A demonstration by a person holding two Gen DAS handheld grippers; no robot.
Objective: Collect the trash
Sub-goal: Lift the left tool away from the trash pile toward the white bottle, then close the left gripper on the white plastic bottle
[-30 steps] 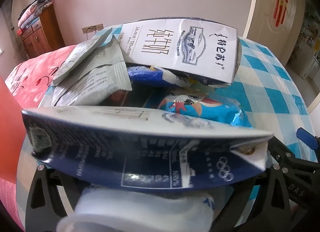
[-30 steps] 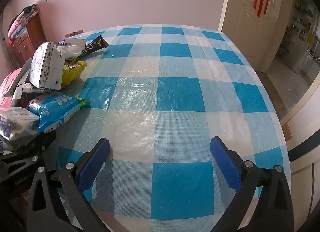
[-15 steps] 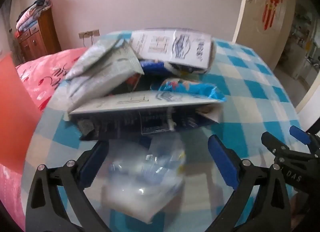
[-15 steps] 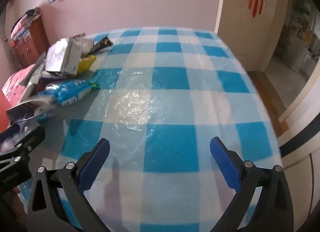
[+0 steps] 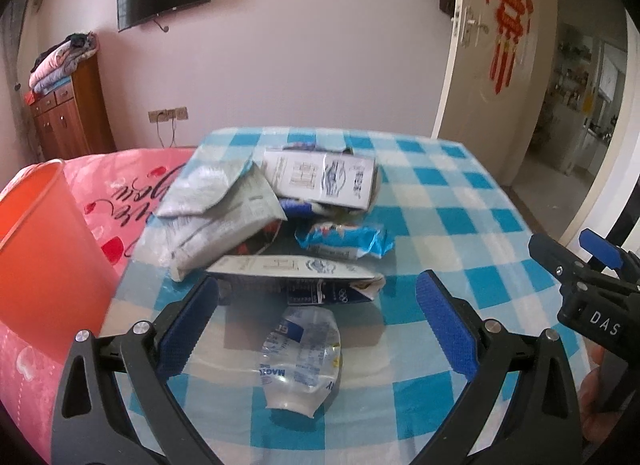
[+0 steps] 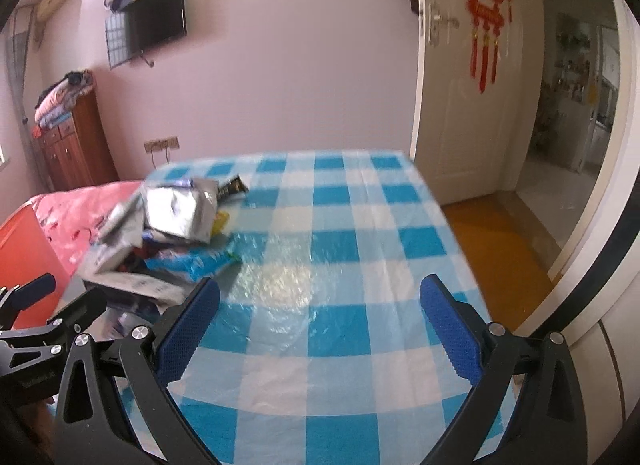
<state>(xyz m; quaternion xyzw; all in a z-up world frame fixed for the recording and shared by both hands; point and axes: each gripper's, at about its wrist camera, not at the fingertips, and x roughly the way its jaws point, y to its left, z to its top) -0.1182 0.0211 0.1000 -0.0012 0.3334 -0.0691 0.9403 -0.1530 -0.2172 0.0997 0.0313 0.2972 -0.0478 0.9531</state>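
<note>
Left gripper (image 5: 316, 317): jaws spread wide, nothing held.
Right gripper (image 6: 320, 325): jaws spread wide, nothing held, above bare tablecloth (image 6: 360, 241).
Crushed bottle (image 5: 302, 361): lain between the left fingers.
Trash pile (image 5: 272, 209): at 12 o'clock beyond the bottle.
Orange bin (image 5: 44, 265): at 9 o'clock.

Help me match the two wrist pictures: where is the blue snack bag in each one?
Left wrist: the blue snack bag lies just above centre, behind the flattened milk carton.
Right wrist: the same bag lies left of centre, at the near right edge of the pile.
Shared landmark: the orange bin, at the left edge in both views.
</note>
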